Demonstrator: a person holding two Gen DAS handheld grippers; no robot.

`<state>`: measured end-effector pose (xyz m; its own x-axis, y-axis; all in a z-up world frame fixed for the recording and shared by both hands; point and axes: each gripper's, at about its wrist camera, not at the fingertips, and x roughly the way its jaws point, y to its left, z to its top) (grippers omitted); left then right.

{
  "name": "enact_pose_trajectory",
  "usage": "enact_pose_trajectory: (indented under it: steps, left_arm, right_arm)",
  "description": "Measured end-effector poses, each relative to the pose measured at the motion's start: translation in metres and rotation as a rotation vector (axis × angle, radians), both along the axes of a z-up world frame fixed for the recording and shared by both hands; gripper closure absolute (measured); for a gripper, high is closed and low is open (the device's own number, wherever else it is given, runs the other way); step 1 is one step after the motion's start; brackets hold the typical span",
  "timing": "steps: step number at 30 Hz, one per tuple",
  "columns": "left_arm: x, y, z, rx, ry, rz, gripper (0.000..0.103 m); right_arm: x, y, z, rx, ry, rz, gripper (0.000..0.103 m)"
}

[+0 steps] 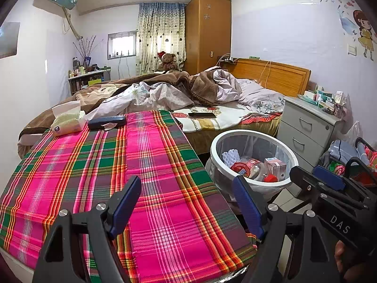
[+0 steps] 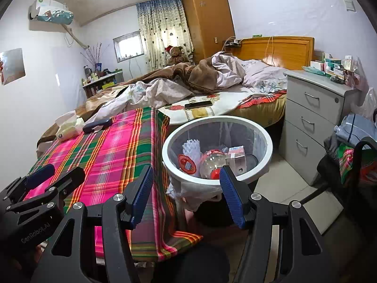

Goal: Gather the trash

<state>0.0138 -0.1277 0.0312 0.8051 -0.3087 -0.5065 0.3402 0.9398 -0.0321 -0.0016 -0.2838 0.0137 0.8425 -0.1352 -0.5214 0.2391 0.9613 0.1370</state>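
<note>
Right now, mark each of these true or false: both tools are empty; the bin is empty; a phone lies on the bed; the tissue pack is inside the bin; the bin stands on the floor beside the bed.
1. Both tools hold nothing. True: the left tool and right tool are open and empty.
2. The bin is empty. False: it holds a clear bottle, a small carton and other trash.
3. A phone lies on the bed. True.
4. The tissue pack is in the bin. False: it sits on the plaid cloth.
5. The bin stands beside the bed. True.
</note>
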Motion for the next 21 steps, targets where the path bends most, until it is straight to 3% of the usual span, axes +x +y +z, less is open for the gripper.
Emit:
enact_pose_trajectory:
  steps: [21]
  left_arm:
    - [-0.0003, 0.0003, -0.0003, -0.004, 0.002, 0.005, 0.022]
  right_arm:
    - [-0.0003, 0.0003, 0.0005, 0.002, 0.0, 0.001, 0.043]
